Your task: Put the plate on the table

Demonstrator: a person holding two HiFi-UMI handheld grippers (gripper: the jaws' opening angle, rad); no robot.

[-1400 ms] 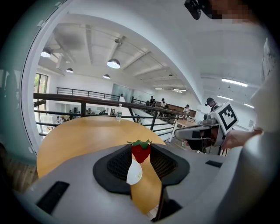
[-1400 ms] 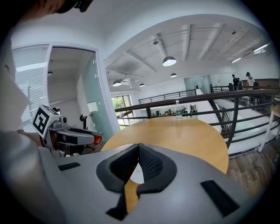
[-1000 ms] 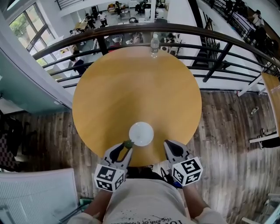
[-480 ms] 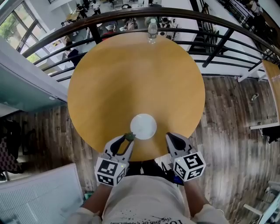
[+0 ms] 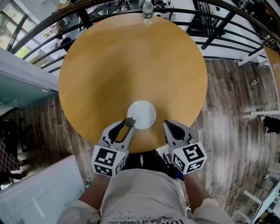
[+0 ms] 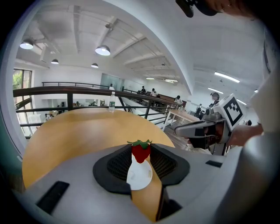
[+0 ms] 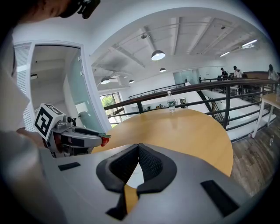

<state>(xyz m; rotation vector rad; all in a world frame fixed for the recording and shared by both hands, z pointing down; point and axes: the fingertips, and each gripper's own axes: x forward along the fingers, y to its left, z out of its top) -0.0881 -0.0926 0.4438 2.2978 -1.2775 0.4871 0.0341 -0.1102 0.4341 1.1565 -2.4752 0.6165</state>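
**Kid:** Where is the plate?

**Me:** The white plate [image 5: 141, 114] lies flat on the round desk [image 5: 127, 65]. It is close to my edge, right in front of me, and nothing is on it.

**Kid:** So is the job done?

**Me:** I think the plate part is. It is down on the wood, and neither claw has hold of it.

**Kid:** What is in your left claw?

**Me:** My left claw [image 5: 127, 127] pinches a little red strawberry [image 6: 140, 151]. The jaws are only as far apart as the berry is wide. The berry is right at the plate's near left rim. I can't tell if it touches.

**Kid:** And the other one?

**Me:** My right claw [image 7: 138, 148] has its tips pressed together with nothing in it. It sits just beside the plate, on the right.

**Kid:** What comes next?

**Me:** My guess is that the berry goes on the plate. I'd bring the left claw over the middle and go down low. Then I'd let go slowly so the berry doesn't roll off.

**Kid:** Is anything in the way?

**Me:** No. There's only a water bottle [image 5: 147, 11] at the far edge, well apart.
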